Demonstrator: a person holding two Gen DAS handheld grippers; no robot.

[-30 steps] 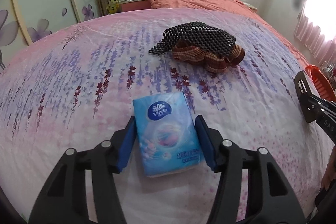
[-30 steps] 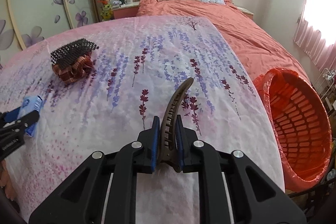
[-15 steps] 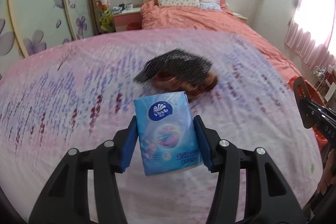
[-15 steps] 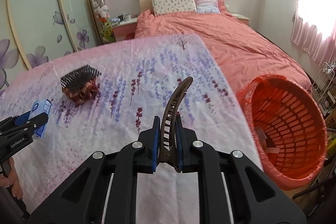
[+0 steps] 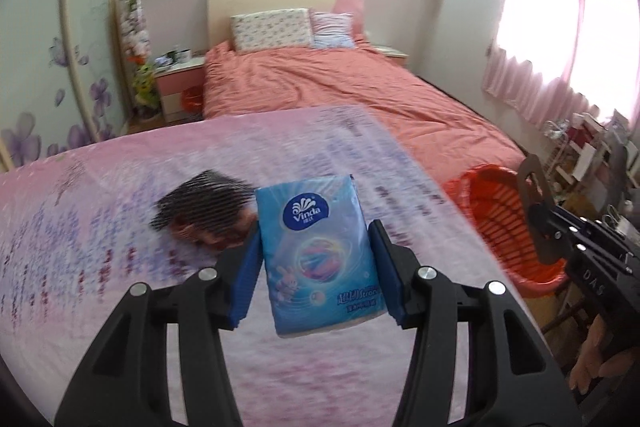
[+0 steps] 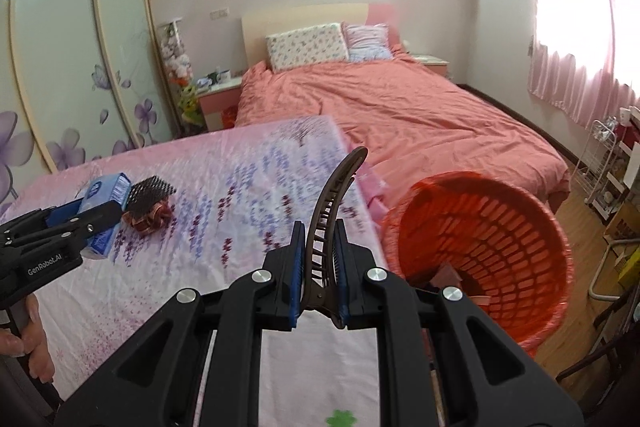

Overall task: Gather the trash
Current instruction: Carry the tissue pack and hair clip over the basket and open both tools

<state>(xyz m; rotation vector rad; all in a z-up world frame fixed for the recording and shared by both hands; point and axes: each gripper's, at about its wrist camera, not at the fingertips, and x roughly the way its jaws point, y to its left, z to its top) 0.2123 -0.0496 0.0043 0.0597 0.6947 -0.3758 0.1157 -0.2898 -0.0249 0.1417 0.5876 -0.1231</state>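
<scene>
Over our pink floral sheet [image 6: 168, 267], our left gripper [image 5: 316, 267] clamps a glossy blue tissue pack [image 5: 320, 251]; our right gripper [image 6: 318, 267] pinches a curved brown hair clip [image 6: 332, 203] beside the orange lattice basket [image 6: 492, 239].

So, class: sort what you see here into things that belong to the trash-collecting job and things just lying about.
Part of the job:
- tissue pack in the left gripper
- hair clip in the right gripper
- orange basket

Lying about:
- black mesh and plaid cloth
- pillows
- nightstand
</scene>
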